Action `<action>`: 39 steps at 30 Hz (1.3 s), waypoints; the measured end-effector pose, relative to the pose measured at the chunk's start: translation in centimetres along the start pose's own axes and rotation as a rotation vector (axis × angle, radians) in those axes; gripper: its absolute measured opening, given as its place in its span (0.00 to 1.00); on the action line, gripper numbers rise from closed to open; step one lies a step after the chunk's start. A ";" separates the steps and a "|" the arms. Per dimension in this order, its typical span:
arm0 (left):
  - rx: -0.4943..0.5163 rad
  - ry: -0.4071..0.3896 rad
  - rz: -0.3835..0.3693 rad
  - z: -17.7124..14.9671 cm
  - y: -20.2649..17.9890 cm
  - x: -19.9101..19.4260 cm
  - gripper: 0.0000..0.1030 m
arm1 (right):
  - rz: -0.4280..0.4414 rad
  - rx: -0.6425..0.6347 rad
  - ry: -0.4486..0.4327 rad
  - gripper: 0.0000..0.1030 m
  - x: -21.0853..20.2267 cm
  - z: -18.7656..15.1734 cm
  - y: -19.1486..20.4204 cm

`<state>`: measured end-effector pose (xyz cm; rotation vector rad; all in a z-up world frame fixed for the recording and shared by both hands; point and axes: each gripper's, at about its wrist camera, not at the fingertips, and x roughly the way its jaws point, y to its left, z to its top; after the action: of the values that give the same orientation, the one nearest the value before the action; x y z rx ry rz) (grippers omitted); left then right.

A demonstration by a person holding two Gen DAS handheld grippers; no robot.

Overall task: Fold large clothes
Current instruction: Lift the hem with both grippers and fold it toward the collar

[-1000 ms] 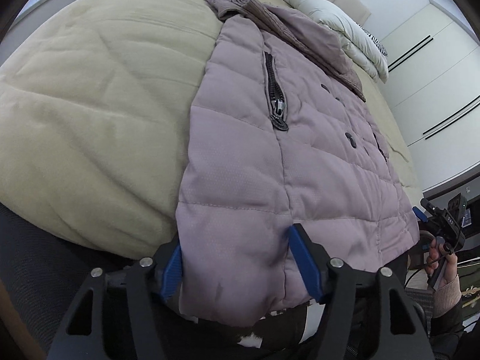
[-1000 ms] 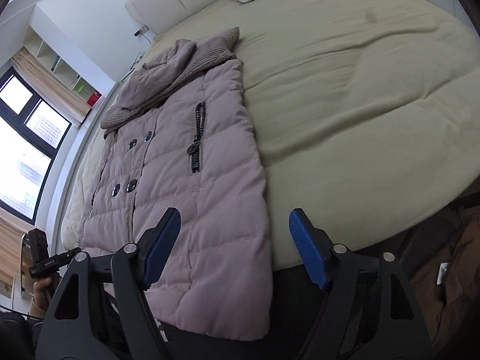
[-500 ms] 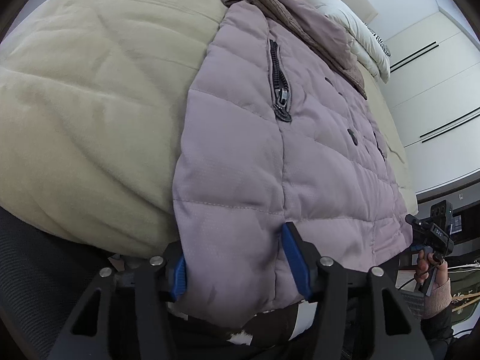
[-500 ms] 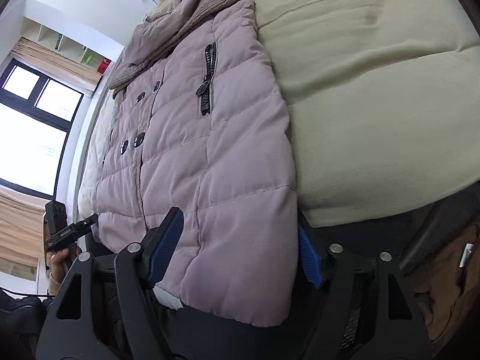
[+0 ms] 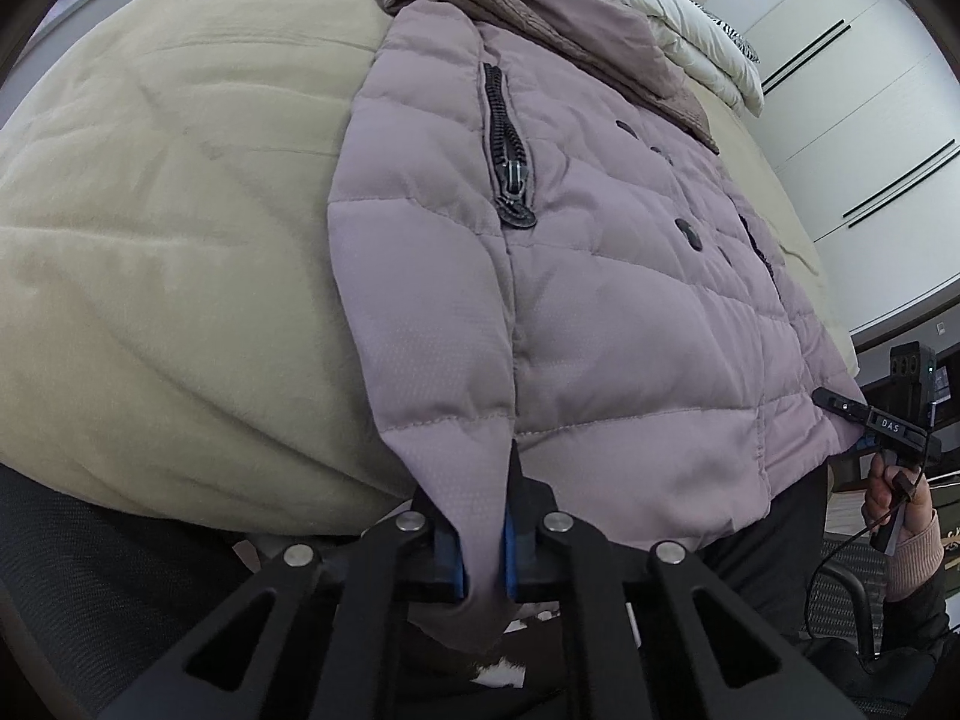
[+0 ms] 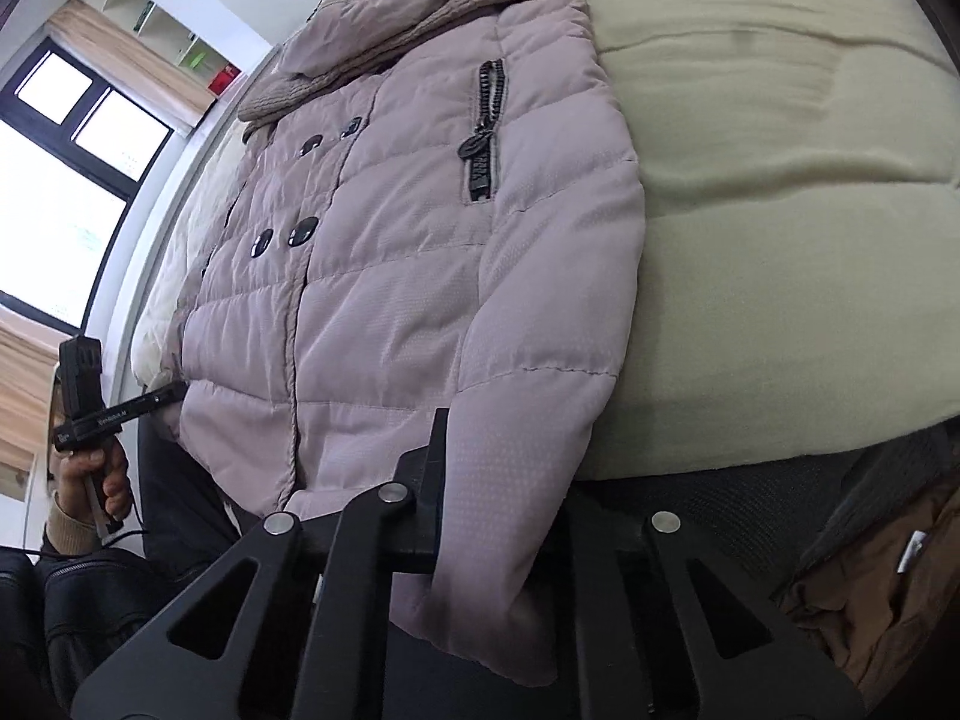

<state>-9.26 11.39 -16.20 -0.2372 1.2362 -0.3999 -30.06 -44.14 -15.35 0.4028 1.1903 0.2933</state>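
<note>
Coat (image 5: 600, 276): a quilted mauve coat, lying front-up on the bed (image 5: 168, 228), collar at the far end, hem hanging over the near edge.
Left claw (image 5: 483, 546): a second ago its jaws stood wide on either side of the hem; now they are clenched on a pinch of the hem at the coat's left near corner, with cloth bunched between the blue pads (image 5: 509, 546).
Right claw (image 6: 498, 498): also wide apart a second ago, and off to the side of the coat; now it has come onto the right near corner and clamped it. The right finger is hidden behind the cloth, so the grip is read from the fabric drawn tight around the left finger.
Hem: puckered at both corners where it lay smooth before.
Rest of coat: unmoved; buttons (image 6: 300, 234) and pocket zips (image 5: 510, 162) sit as they did.
Meaning for the task: both near corners look secured, so the grasping step seems finished and the fold itself not yet begun.
Likely next: lift the hem and carry it toward the collar (image 6: 420, 6).
Risk: thick padding may slip from a shallow pinch.
</note>
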 end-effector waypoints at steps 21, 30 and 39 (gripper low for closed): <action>-0.027 0.065 -0.164 -1.8 0.9 -6.7 0.06 | 0.249 -0.002 -0.107 0.07 -7.7 -0.4 2.8; -0.124 -0.236 -0.338 7.3 1.2 -12.7 0.07 | 0.323 -0.016 -0.381 0.07 -11.1 8.9 4.4; -0.119 -0.458 -0.337 21.2 0.6 -14.0 0.08 | 0.181 0.006 -0.623 0.06 -12.9 22.2 5.0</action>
<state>7.13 17.01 2.39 -0.6093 0.7677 -0.5287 -13.78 -48.49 4.64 0.5591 0.5452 0.2914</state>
